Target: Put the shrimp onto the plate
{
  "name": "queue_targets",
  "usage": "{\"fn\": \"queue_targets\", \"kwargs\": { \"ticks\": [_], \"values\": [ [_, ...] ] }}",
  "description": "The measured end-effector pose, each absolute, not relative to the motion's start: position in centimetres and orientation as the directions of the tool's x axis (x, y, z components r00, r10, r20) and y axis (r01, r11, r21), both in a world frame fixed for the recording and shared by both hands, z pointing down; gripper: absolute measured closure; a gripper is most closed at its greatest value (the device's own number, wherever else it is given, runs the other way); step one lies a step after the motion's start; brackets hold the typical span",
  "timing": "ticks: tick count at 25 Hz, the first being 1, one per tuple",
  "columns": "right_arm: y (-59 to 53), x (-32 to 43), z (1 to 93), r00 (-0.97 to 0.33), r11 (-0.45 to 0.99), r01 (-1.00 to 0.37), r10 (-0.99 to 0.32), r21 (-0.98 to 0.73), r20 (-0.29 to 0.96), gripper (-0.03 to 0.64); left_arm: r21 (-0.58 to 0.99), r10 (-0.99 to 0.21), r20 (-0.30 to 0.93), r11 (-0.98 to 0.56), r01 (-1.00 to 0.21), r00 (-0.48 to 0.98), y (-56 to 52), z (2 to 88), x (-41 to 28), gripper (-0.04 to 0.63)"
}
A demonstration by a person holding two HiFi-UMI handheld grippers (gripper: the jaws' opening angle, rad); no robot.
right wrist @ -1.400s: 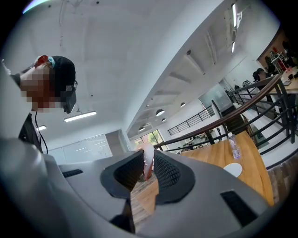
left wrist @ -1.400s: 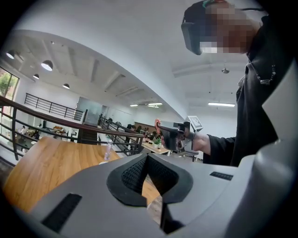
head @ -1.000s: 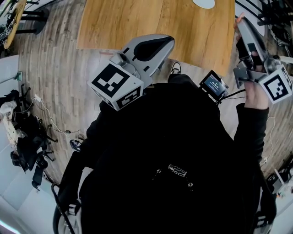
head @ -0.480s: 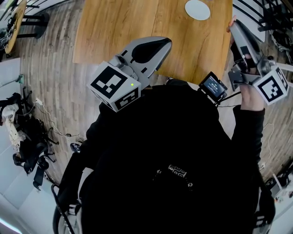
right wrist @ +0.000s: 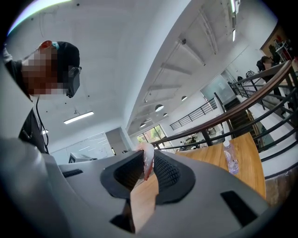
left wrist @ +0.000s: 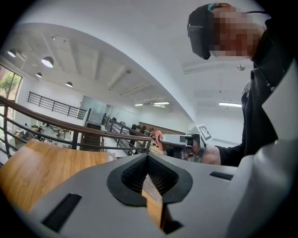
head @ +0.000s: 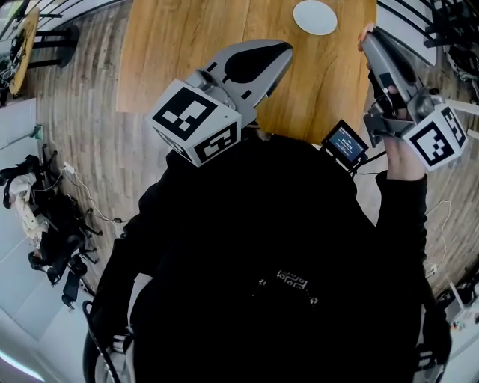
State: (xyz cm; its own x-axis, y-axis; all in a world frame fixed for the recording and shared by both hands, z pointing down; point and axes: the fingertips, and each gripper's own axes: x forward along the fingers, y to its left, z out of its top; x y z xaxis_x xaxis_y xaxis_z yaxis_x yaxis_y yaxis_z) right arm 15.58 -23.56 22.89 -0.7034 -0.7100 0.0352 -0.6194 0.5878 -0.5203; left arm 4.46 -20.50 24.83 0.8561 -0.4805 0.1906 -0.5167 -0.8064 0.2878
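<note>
We have the shrimp pinched in our right claw, and the plate sits near, ahead and a bit left of it, so next we should reach over the plate and let go; our left claw is closed with nothing in it.

No legible text found. Small screen at chest: lit lines, too small to read. White print on black garment: blurred, unreadable.

The head camera is looking steeply down; cameras on the left gripper and right gripper are looking closely along their jaws, sharing the table.
</note>
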Motion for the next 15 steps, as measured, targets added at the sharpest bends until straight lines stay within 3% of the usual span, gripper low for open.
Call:
{"fn": "queue_targets", "kwargs": {
  "ticks": [6, 15],
  "values": [
    [-23.1, 15.3, 22.6, -0.649, 0.563, -0.709, -0.756, -0.425, 0.082, 0.54, 0.282, -0.453, 0.163, -0.83, -0.482, 0.876, -22.7, 23.4, 7.2, 0.592],
    [-21.3, 15.8, 23.2, -0.59, 0.512, -0.745, -0.805, -0.428, 0.063, 0.54, 0.305, -0.388, 0.156, -0.856, -0.418, 0.908, -22.4, 24.4, 7.9, 0.592]
  ]
}}
